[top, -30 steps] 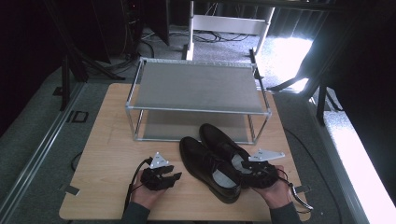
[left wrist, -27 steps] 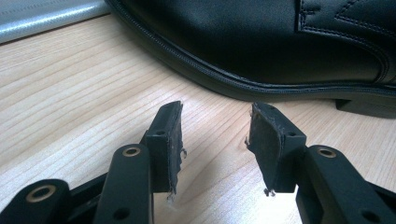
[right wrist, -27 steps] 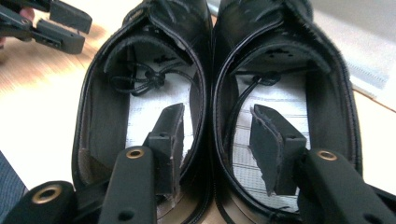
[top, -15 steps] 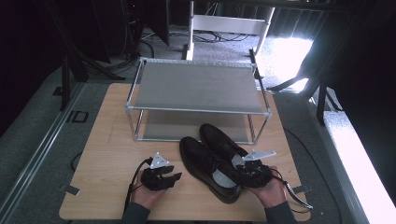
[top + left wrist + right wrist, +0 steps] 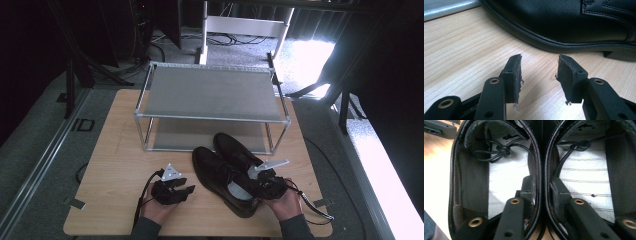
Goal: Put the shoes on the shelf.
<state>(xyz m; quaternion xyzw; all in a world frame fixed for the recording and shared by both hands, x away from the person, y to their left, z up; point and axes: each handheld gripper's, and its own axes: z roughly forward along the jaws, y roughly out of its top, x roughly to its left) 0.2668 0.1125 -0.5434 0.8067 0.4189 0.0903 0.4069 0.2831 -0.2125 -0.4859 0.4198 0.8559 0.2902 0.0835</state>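
Observation:
Two black leather lace-up shoes stand side by side on the wooden table point(image 5: 115, 150), the left shoe point(image 5: 220, 175) and the right shoe point(image 5: 235, 150). My right gripper point(image 5: 262, 187) is at their heels. One jaw is inside the left shoe point(image 5: 466, 182) and the other inside the right shoe point(image 5: 619, 170). The right gripper point(image 5: 541, 187) has just been closing its jaws, and the pads pinch the two inner walls together. My left gripper point(image 5: 185, 192) rests on the table left of the shoes, open and empty. In the left gripper view, the left gripper point(image 5: 539, 72) faces the side of a shoe point(image 5: 564, 22).
A two-tier metal shoe rack point(image 5: 210, 92) stands at the back of the table, its lower shelf just behind the shoes' toes. Bare wood lies left of the left gripper. Cables trail from both grippers to the table's near edge.
The right hand has shifted slightly at the shoes' heels. The left hand and both shoes have stayed where they were.

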